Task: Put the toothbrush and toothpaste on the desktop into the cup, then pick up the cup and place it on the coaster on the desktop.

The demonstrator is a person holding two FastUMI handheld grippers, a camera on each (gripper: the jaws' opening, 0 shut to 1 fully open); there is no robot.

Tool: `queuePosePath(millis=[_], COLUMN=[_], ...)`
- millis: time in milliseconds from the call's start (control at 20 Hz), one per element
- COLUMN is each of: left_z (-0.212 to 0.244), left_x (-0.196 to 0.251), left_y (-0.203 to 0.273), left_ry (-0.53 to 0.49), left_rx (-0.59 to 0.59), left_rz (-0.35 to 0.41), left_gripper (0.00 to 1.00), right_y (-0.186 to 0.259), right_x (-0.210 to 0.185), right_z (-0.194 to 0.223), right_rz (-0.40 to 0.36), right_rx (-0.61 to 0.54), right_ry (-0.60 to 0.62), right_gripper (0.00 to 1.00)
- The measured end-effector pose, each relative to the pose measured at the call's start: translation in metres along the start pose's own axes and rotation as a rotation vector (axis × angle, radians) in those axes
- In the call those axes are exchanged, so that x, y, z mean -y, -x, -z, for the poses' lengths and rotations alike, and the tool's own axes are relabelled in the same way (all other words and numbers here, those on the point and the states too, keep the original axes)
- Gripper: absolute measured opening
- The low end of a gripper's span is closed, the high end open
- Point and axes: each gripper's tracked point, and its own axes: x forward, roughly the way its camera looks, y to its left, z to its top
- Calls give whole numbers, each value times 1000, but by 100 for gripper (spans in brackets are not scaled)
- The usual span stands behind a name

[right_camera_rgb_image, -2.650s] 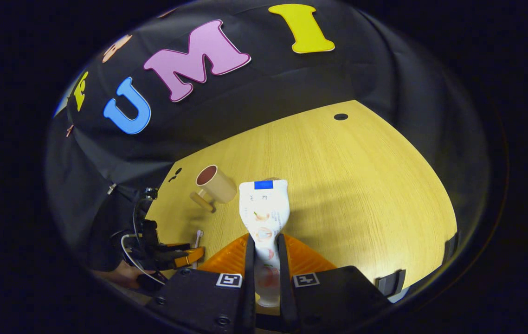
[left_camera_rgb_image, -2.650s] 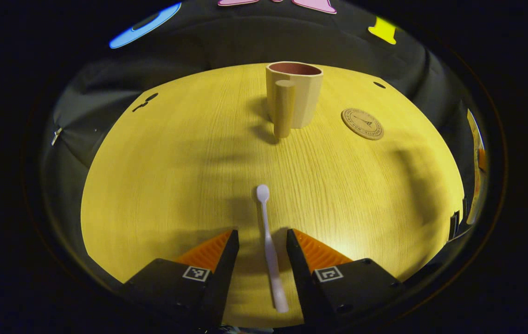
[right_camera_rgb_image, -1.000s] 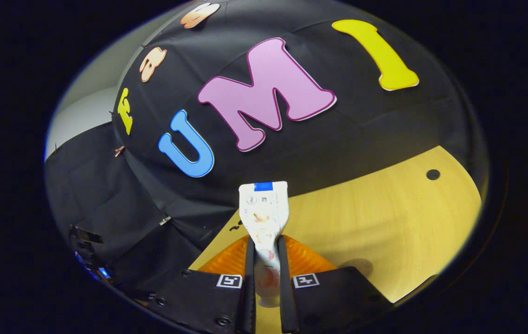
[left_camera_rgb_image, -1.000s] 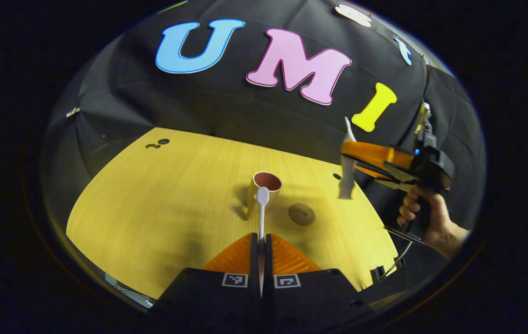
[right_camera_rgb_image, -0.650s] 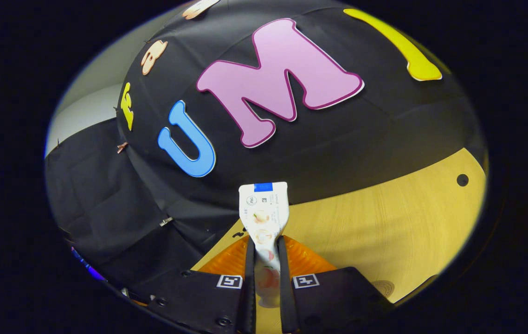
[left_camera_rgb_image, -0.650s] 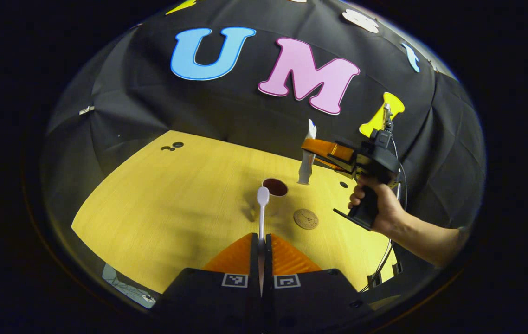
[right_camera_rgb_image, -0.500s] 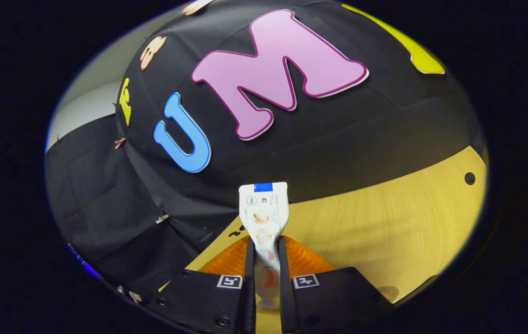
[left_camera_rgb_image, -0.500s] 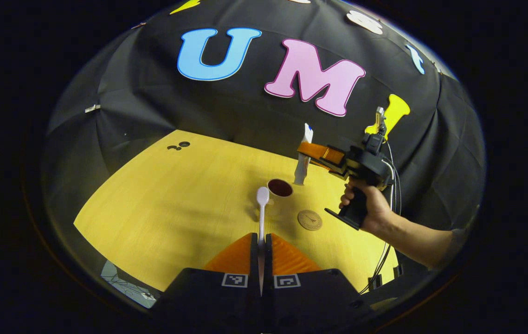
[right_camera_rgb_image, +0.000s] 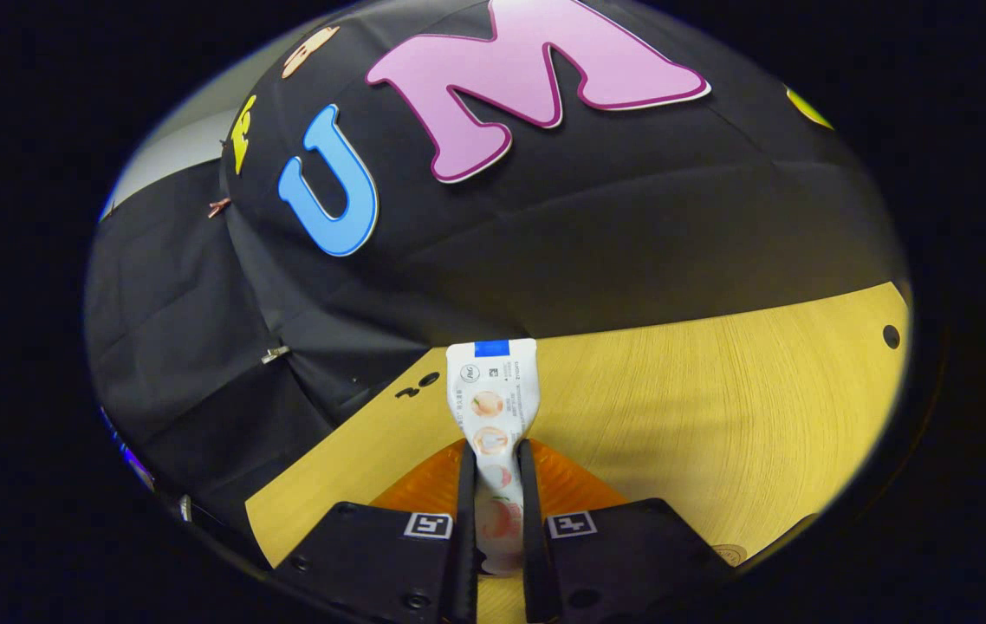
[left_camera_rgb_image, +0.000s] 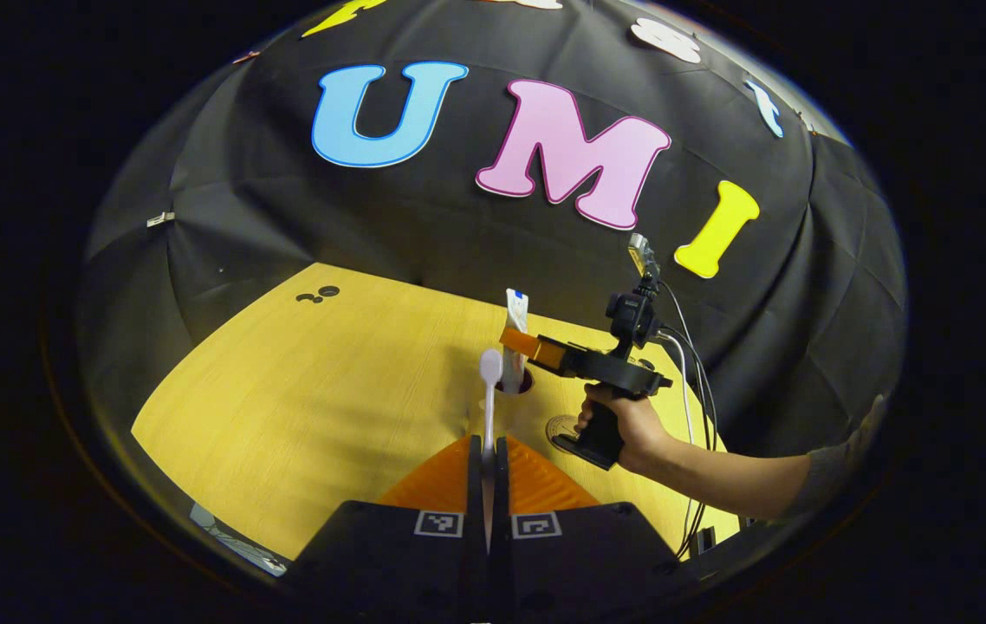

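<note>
Both tools are clamped: left tool (left_camera_rgb_image: 488, 451) on the toothbrush (left_camera_rgb_image: 489, 381), right tool (right_camera_rgb_image: 493, 468) on the toothpaste (right_camera_rgb_image: 493, 407) over the cup (left_camera_rgb_image: 521, 381).

Cup (left_camera_rgb_image: 526, 382): mostly hidden behind toothbrush (left_camera_rgb_image: 489, 394) and toothpaste (left_camera_rgb_image: 514, 334); a dark sliver of mouth shows. Coaster (left_camera_rgb_image: 560, 427): partly covered by the hand (left_camera_rgb_image: 632, 429); in the right gripper view (right_camera_rgb_image: 727, 553) cut by the edge. Toothpaste lower end: whether it is inside the cup, cannot tell. Toothbrush handle: hidden between closed fingers
</note>
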Motion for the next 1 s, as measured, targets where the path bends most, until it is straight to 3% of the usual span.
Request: queuePosePath(millis=[200,250,300,500,550,600,650,1000], left_z=[-8,-11,-13,-26,-28,-32,-34,-76], left_x=[5,6,7,10,12,15,16,29], left_y=[-12,-16,-19,-36,-41,-46,-51,-96], left_ry=[1,1,-1,3,3,4,2,-26], left_rx=[12,17,21,39,43,47,50,119], left_rz=[23,32,38,62,71,80,87,141], left_gripper=[6,6,6,6,6,6,6,6], right_y=[9,13,14,28,31,36,41,104], right_x=[1,0,0,4,5,6,5,10], right_z=[3,6,9,18,21,23,22,16], right_rz=[-11,-16,-15,-4,6,12,11,63], right_rx=[-29,-40,-54,-108,-122,-130,-126,-74], right_ry=[23,28,35,80,85,86,70,-80], right_gripper=[29,24,32,41,35,59,49,53])
